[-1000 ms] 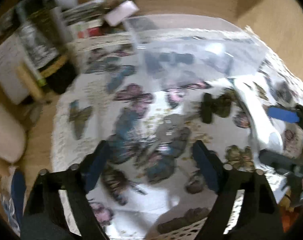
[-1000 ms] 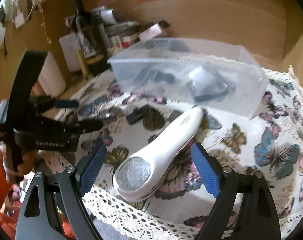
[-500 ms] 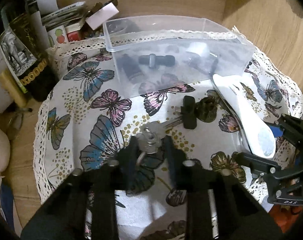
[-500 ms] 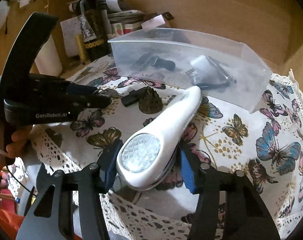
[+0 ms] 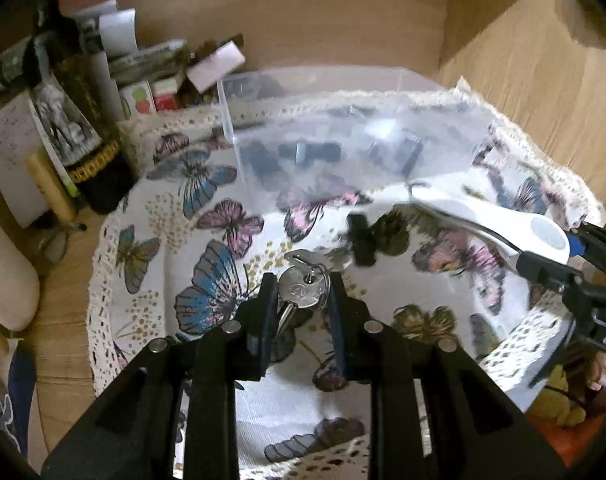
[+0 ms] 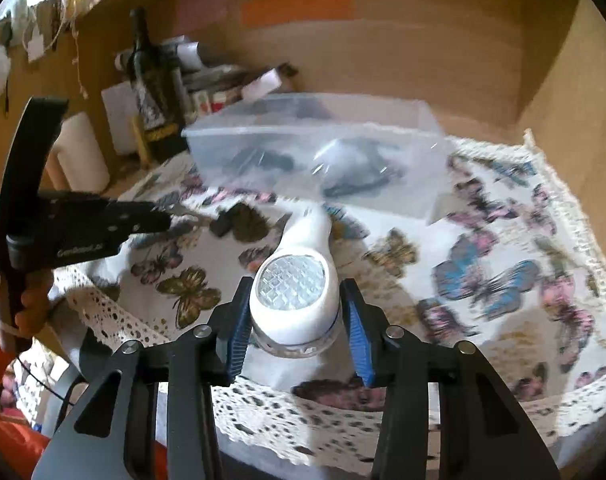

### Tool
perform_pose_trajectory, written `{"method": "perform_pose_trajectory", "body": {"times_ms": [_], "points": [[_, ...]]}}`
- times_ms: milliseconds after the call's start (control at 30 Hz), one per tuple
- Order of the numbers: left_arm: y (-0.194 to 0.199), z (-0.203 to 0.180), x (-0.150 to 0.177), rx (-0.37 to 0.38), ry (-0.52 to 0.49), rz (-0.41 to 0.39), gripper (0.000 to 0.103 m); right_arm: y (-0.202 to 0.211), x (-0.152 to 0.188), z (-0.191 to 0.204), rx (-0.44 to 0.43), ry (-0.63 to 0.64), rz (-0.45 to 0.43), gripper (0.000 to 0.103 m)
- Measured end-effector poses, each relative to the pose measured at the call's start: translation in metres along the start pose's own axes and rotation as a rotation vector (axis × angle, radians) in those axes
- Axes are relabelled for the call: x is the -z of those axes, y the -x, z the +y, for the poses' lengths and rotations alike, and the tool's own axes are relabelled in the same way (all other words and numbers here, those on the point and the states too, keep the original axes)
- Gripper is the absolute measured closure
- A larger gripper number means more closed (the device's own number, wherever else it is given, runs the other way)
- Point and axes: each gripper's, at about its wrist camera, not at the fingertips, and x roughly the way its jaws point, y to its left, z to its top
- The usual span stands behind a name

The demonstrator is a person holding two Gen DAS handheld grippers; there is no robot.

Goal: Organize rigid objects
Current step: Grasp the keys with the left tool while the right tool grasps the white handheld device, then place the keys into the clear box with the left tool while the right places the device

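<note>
My left gripper (image 5: 299, 292) is shut on a bunch of silver keys (image 5: 303, 290) and holds it just above the butterfly cloth (image 5: 207, 240). My right gripper (image 6: 293, 300) is shut on the round head of a white handheld device (image 6: 295, 292), lifted off the cloth; it shows at the right in the left wrist view (image 5: 499, 220). A clear plastic box (image 5: 343, 132) with several dark items stands at the back, also in the right wrist view (image 6: 323, 152). A small black piece (image 5: 361, 238) and a dark round part (image 5: 391, 232) lie in front of the box.
A dark bottle (image 6: 147, 84), papers and small boxes (image 5: 151, 76) crowd the back left. Wooden walls (image 5: 523, 92) close the back and right. The left gripper body shows at the left in the right wrist view (image 6: 83, 224). The cloth's lace edge (image 6: 263, 396) hangs over the table front.
Both grippers closed, the left on the keys and the right on the white device. Both objects have been lifted off the cloth; the device's handle end has swung up.
</note>
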Motion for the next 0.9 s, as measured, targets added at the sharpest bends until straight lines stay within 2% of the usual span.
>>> {"method": "perform_pose_trajectory", "body": {"times_ms": [233,400,600,900], "points": [[0.035,-0.002,-0.016,-0.033,0.005,-0.124,0.079,0.036,-0.020,-0.008,0.034,-0.004,-0.123,0.064],[0.052,0.004,-0.030,-0.030,0.040,-0.194,0.079,0.043,-0.040,-0.012,0.043,-0.019,-0.179,0.065],[0.063,0.010,-0.044,0.001,0.073,-0.242,0.079,0.048,-0.062,-0.017,0.047,-0.023,-0.215,0.065],[0.066,0.012,-0.067,-0.028,0.062,-0.291,0.079,0.058,-0.106,-0.028,0.075,0.003,-0.325,0.065]]}}
